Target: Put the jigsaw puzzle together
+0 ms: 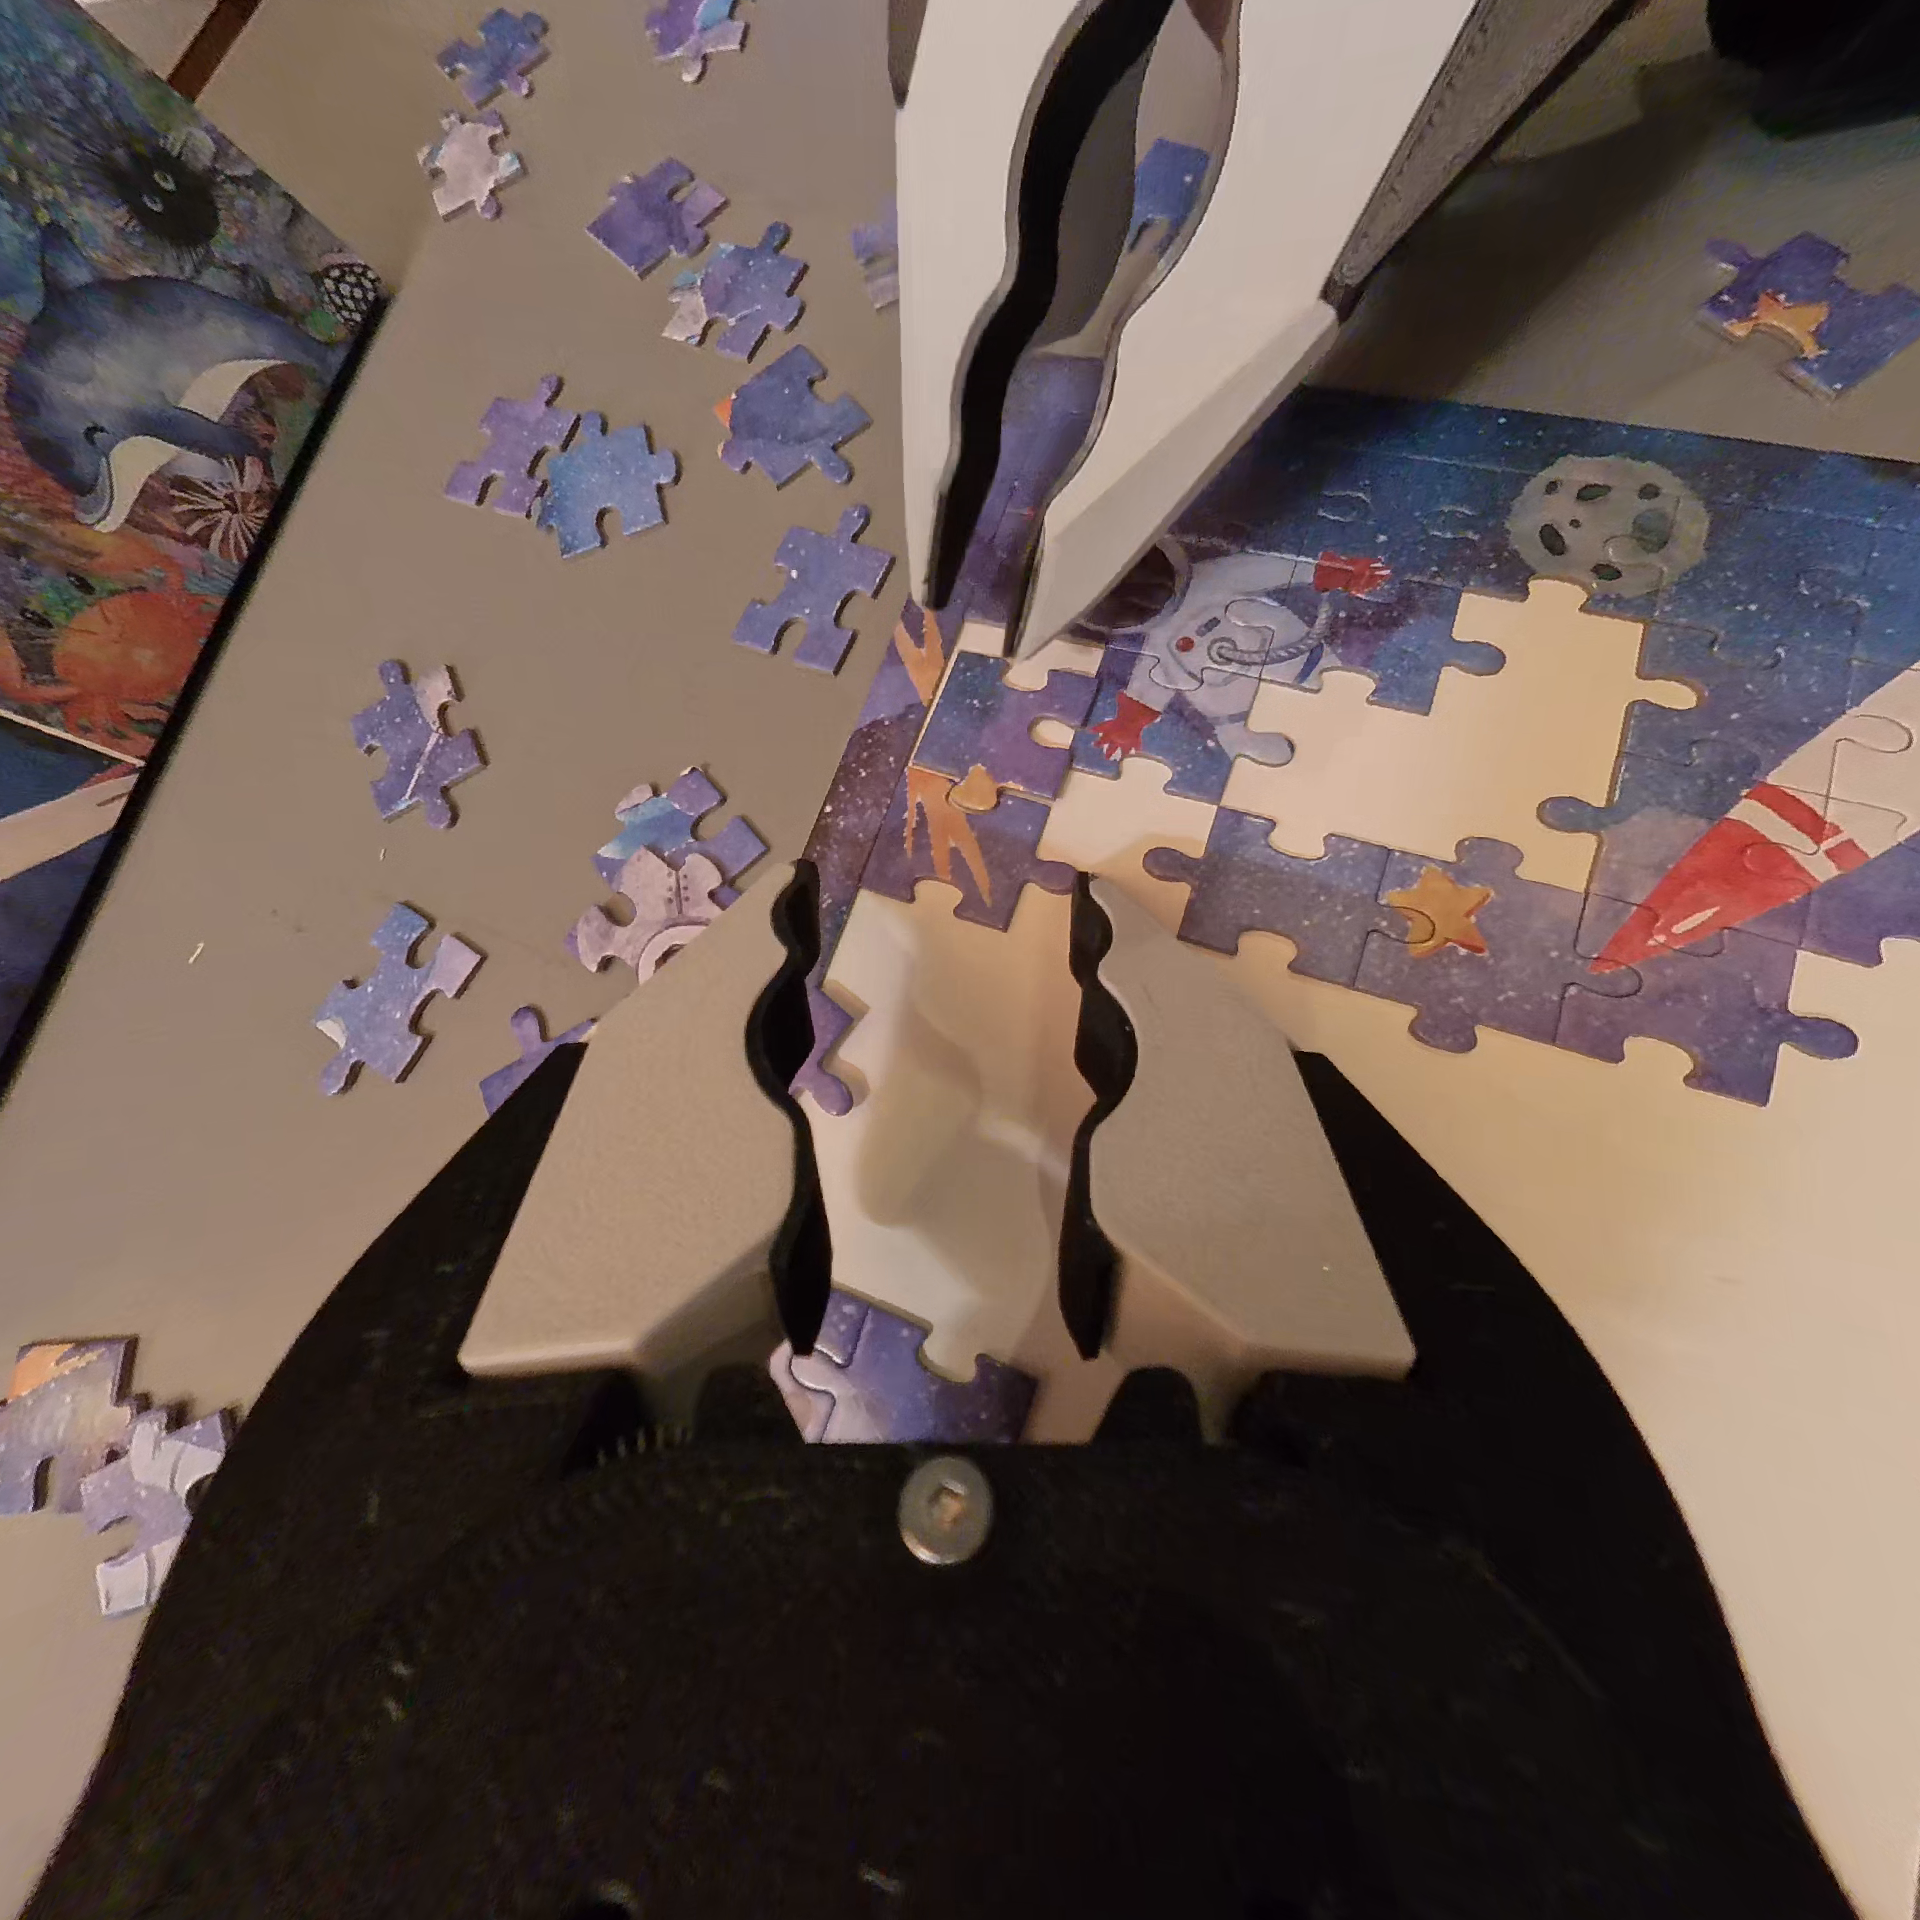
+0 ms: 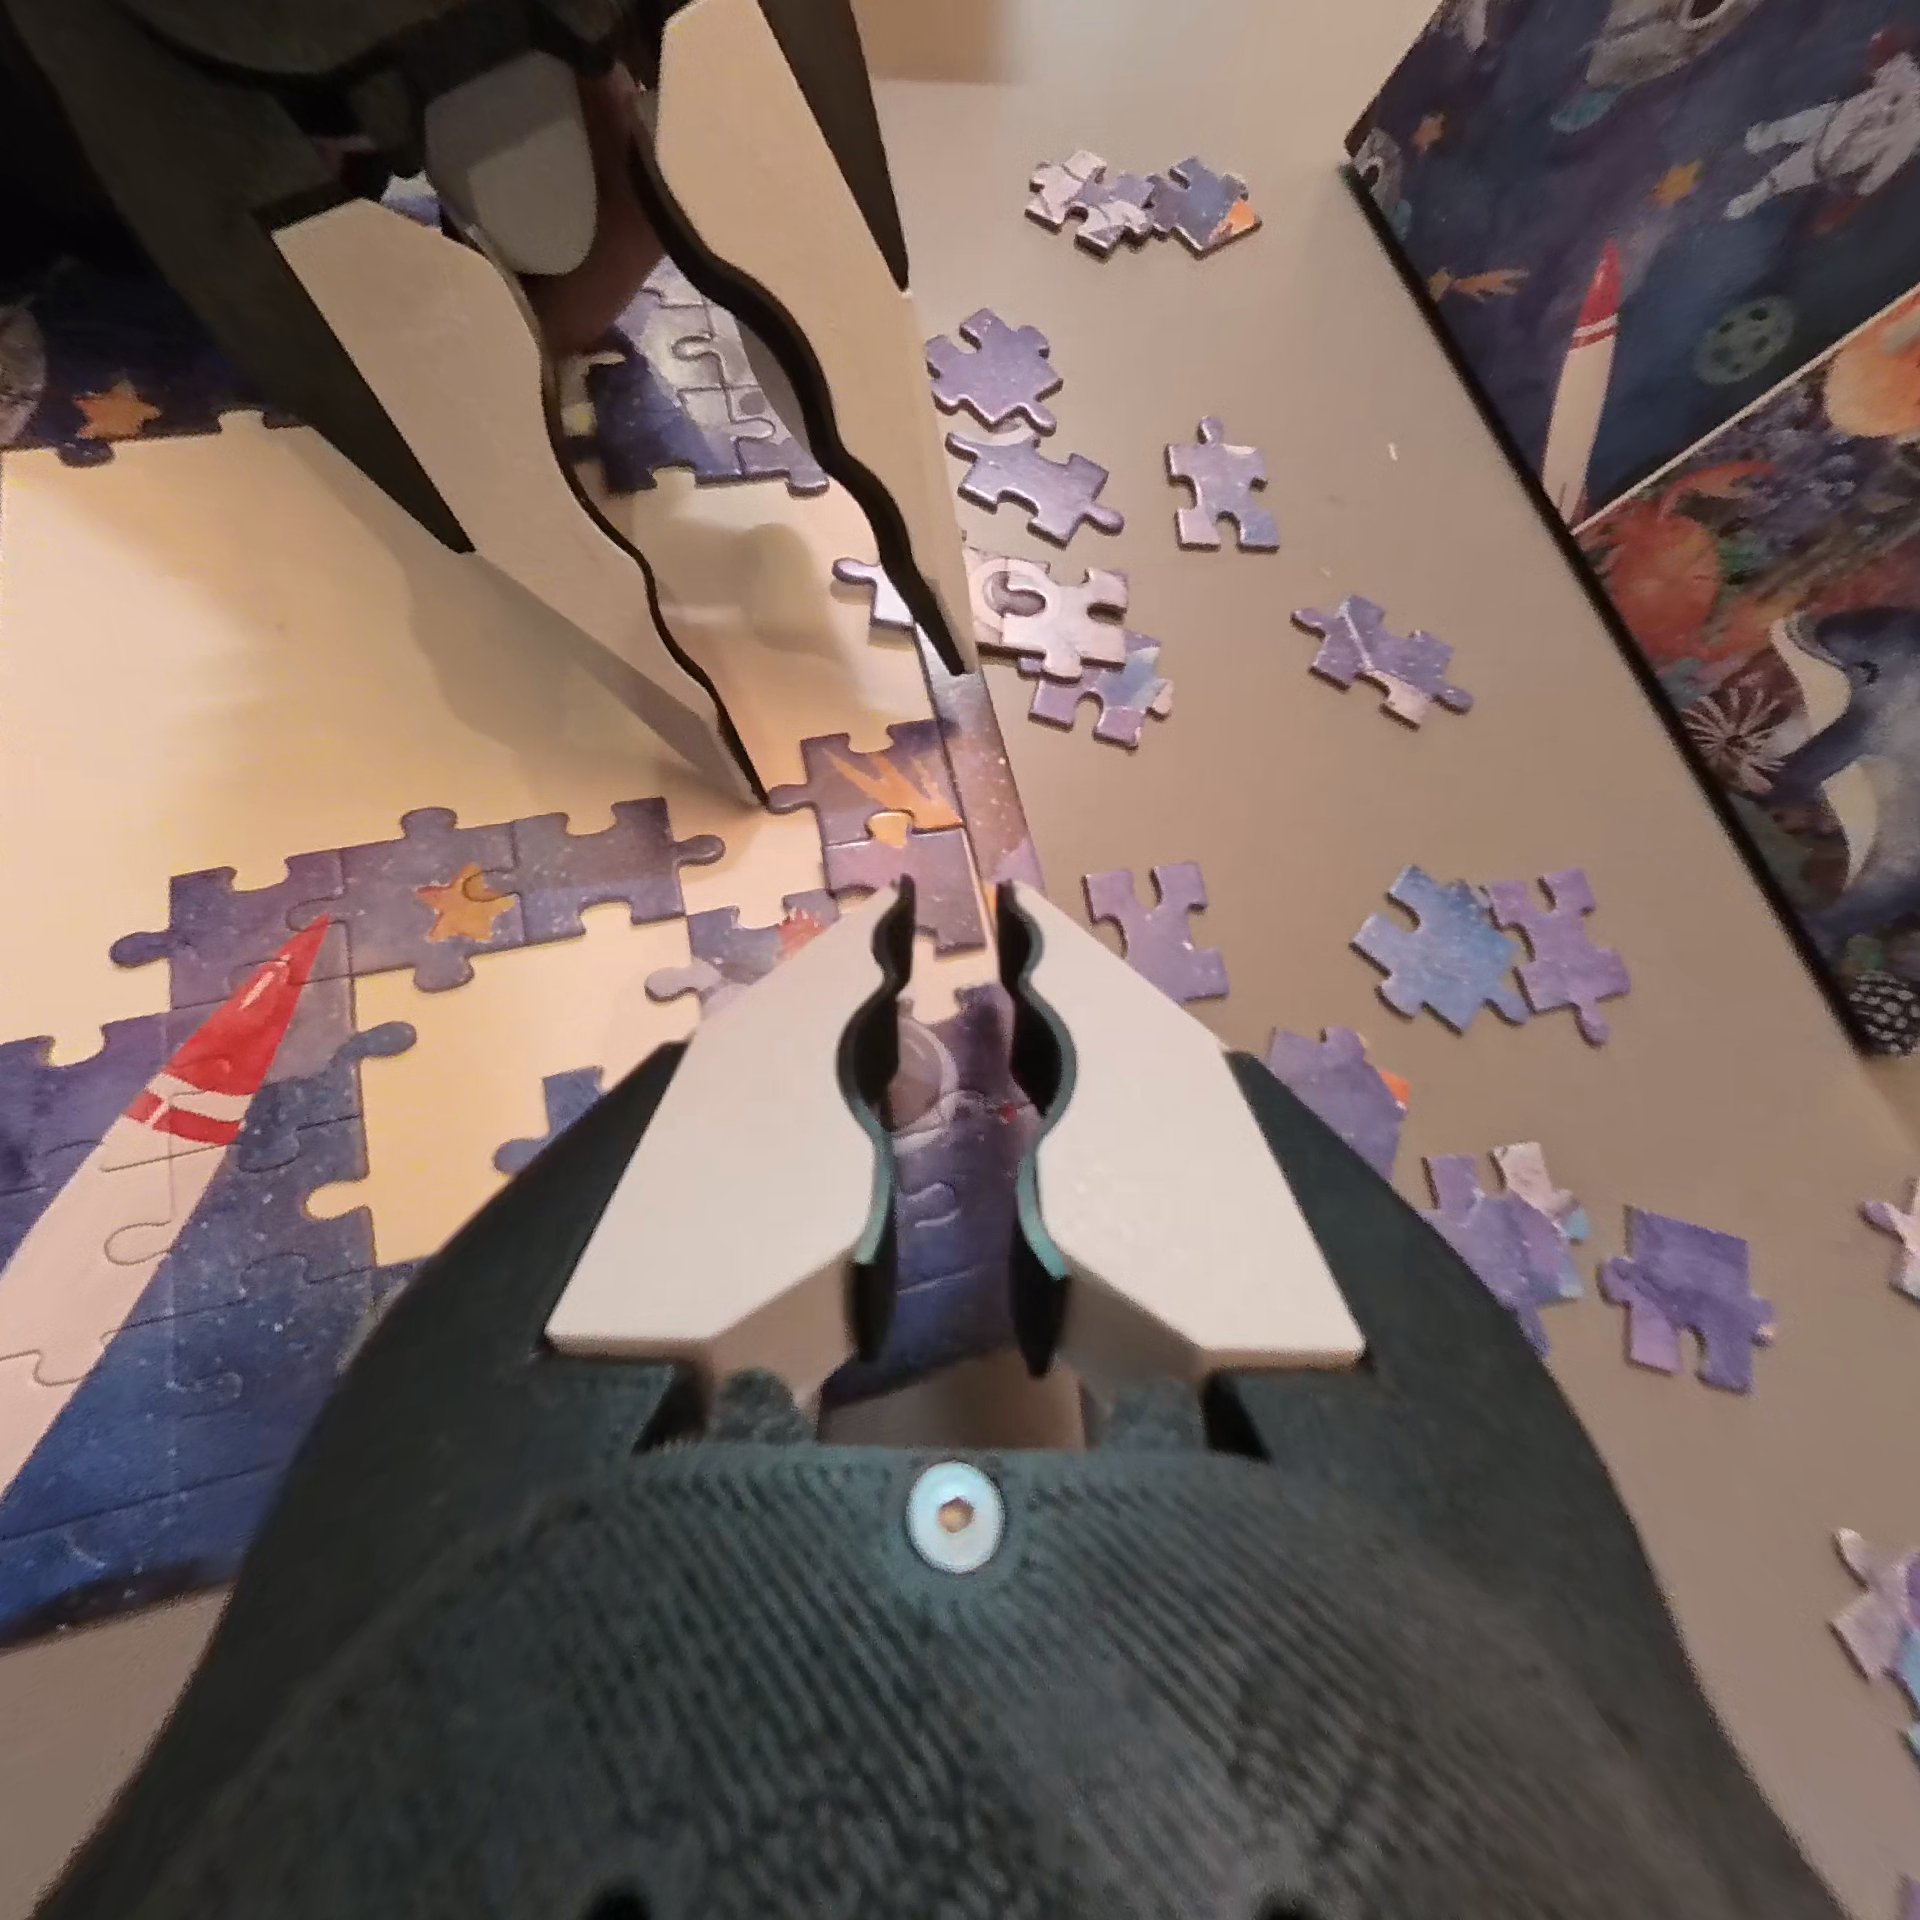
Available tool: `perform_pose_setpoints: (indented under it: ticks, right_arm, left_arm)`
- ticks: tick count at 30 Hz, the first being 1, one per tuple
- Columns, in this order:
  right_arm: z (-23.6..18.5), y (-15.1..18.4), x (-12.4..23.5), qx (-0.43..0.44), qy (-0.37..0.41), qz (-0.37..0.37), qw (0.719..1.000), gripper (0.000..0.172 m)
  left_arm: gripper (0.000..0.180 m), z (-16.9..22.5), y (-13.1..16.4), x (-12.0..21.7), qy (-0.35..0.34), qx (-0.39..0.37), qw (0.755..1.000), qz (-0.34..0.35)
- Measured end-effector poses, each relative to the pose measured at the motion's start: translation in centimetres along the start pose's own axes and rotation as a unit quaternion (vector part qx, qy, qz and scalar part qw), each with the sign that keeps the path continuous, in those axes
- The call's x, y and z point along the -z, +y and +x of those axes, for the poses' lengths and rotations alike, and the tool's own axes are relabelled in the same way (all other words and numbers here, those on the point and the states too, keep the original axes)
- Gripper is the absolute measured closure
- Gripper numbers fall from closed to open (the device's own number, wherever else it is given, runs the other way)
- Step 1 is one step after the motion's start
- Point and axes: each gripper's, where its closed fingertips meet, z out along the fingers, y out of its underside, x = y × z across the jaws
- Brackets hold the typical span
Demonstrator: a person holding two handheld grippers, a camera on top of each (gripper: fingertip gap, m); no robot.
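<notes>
Purple loose pieces (image 1: 608, 483) lie left of the left gripper (image 1: 940, 883), jaws wide and bare over the puzzle tray (image 1: 1351, 1195). The right gripper (image 1: 977, 623) points down just ahead.

Right view: right gripper (image 2: 951, 894) narrow, gripping nothing, tips over an edge piece (image 2: 925, 862); loose pieces to its right.

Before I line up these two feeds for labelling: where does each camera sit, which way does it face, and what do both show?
Left wrist view: sits on the left claw, looks down its open fingers at the puzzle tray; the right claw enters from above.
Right wrist view: sits on the right claw, facing back; the left claw opposite.
Shared: the comet piece, the star piece, the red rocket, the loose pieces.
</notes>
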Motion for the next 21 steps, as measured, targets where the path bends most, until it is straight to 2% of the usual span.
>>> perform_pose_setpoints:
  ticks: [8, 21]
  right_arm:
    - [-1.2, 0.3, -1.4, 0.019, -0.010, -0.022, 1.000, 0.163]
    - [-0.9, 0.3, -1.7, 0.033, 0.001, -0.021, 0.999, 0.165]
  left_arm:
    - [0.134, 0.0, 0.0, 0.0, 0.001, 0.001, 1.000, 0.000]
    - [0.134, 0.1, 0.0, 0.0, 0.002, 0.002, 1.000, -0.001]
